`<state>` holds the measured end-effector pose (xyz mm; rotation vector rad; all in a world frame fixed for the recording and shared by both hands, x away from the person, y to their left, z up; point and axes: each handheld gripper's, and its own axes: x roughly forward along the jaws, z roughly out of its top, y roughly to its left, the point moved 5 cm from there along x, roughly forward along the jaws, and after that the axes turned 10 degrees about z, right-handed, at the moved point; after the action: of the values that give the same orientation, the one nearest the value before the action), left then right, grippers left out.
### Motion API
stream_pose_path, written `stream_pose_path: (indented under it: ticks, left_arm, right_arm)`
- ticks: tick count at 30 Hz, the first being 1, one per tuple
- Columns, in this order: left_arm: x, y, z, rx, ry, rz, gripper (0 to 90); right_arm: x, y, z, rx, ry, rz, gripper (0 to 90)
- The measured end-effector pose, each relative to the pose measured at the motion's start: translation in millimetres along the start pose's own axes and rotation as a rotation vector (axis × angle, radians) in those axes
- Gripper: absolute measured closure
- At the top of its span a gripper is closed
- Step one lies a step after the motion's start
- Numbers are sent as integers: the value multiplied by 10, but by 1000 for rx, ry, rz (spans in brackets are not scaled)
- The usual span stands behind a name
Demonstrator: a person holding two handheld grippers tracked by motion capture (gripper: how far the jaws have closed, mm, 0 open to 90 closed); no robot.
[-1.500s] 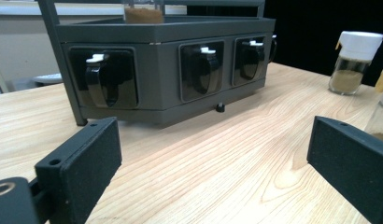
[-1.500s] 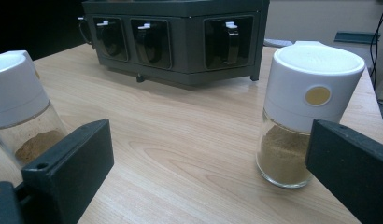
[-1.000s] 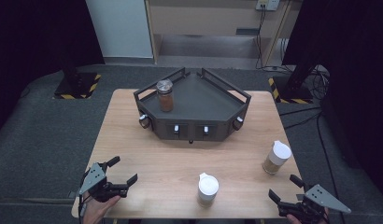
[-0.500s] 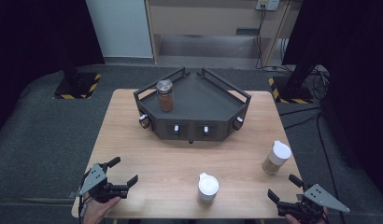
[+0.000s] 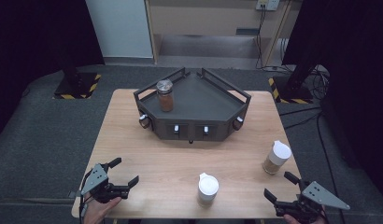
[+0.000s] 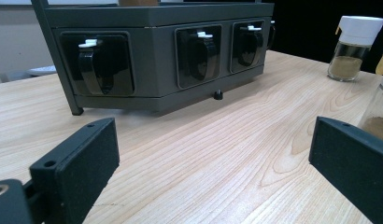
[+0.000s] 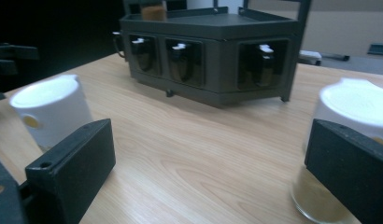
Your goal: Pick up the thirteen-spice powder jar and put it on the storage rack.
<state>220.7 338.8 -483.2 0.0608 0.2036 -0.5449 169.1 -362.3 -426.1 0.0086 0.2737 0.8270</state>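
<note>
With both of my grippers resting low at the near edge of the bench (image 5: 147, 154), I hold the left gripper (image 5: 122, 173) and the right gripper (image 5: 279, 185) with fingers spread wide and empty, I judge so that either can close on a jar. The nearer white-lidded spice jar (image 5: 208, 189) stands upright between the two grippers, apart from both, while the second white-lidded jar (image 5: 276, 157) stands just ahead of my right gripper, slightly to its right, untouched. Farthest off, the dark angular rack (image 5: 199, 93) sits at the bench's back with one brown jar (image 5: 165, 94) upright on its top.
</note>
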Motion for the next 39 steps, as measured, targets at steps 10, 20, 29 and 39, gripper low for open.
stream_pose_path:
  ticks: [10,20,29,39]
  left_arm:
    - [13,1,-1,1,8,-6,4]
    - [26,-3,0,4,18,-13,3]
    - [27,-4,5,8,22,-15,3]
    - [36,-8,8,12,29,-22,3]
  right_arm:
    - [157,46,229,-24,7,107,25]
    - [441,143,408,-70,34,194,27]
    - [728,234,483,-92,69,271,27]
    - [983,328,507,-97,88,345,35]
